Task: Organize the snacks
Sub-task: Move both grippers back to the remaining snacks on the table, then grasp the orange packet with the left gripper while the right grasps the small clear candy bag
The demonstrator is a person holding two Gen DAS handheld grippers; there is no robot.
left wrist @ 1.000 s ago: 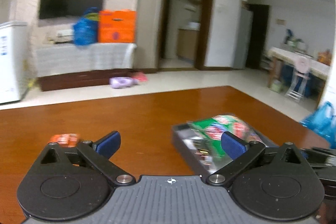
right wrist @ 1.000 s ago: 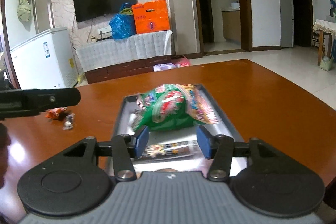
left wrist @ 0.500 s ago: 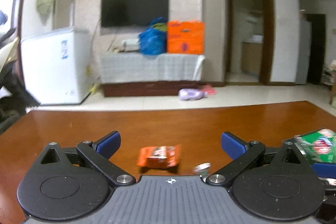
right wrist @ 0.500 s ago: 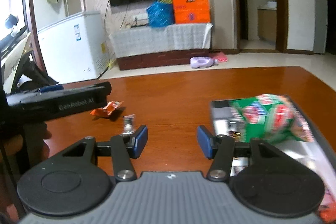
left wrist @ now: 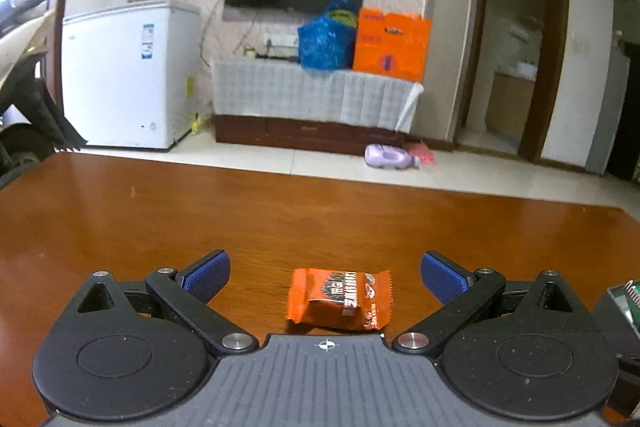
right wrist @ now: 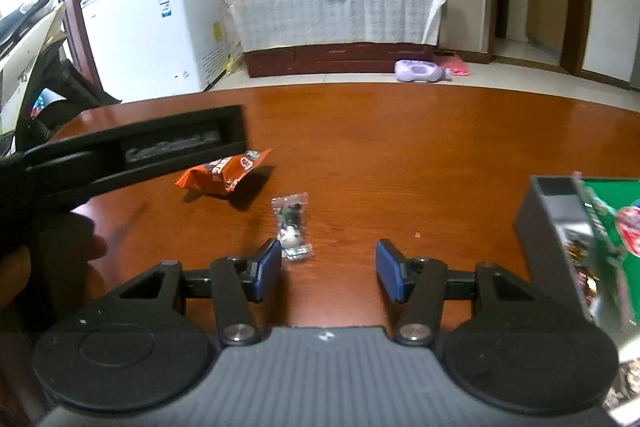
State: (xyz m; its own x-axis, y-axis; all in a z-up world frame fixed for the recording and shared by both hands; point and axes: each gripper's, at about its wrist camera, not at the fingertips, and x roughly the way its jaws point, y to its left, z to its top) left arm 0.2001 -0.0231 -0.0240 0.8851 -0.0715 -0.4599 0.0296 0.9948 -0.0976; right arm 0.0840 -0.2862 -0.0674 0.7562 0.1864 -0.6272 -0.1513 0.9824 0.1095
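Note:
An orange snack packet (left wrist: 340,299) lies on the brown table between the wide-open fingers of my left gripper (left wrist: 325,277), untouched by the pads. The same orange packet (right wrist: 224,177) shows in the right wrist view, partly behind the left gripper's black body (right wrist: 132,157). A small clear-wrapped candy (right wrist: 292,225) lies just ahead of my right gripper (right wrist: 328,275), near its left fingertip (right wrist: 268,269). The right jaws are open and hold nothing. A grey tray (right wrist: 548,223) at the right holds a green snack bag (right wrist: 616,227) and other packets.
The tray's corner (left wrist: 618,311) shows at the right edge of the left wrist view. A hand (right wrist: 24,263) grips the left tool at the left. Beyond the table's far edge are a white freezer (left wrist: 128,75) and a covered bench (left wrist: 316,99).
Both grippers swung left, away from the tray. The orange packet moved between the left fingers, and the small candy came up close to the right gripper. Neither gripper's opening changed.

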